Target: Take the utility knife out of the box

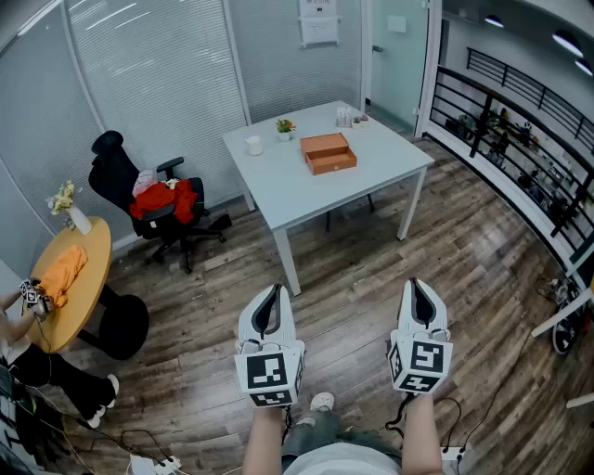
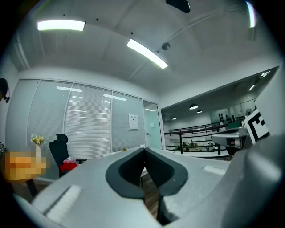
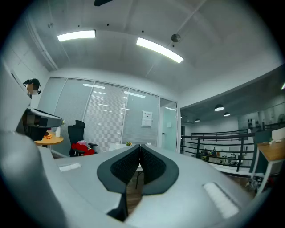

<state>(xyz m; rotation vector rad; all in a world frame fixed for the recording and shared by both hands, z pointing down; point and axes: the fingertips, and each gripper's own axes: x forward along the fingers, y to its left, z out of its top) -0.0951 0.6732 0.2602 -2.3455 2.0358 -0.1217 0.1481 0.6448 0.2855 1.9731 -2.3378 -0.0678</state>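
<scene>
Well short of the desk, we hold left tool and right tool clenched, empty. The box sits there; its knife, unseen, is probably light, stiff, best gripped by the handle.

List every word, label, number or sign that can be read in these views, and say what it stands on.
No text here can be read.
Unreadable: the white paper notice on the glass partition wall, its print too small and blurred.
No letters or numbers: the black-and-white square markers on the left gripper and right gripper are coded patterns only.
No label visible: the orange-brown box on the pale square table.
</scene>
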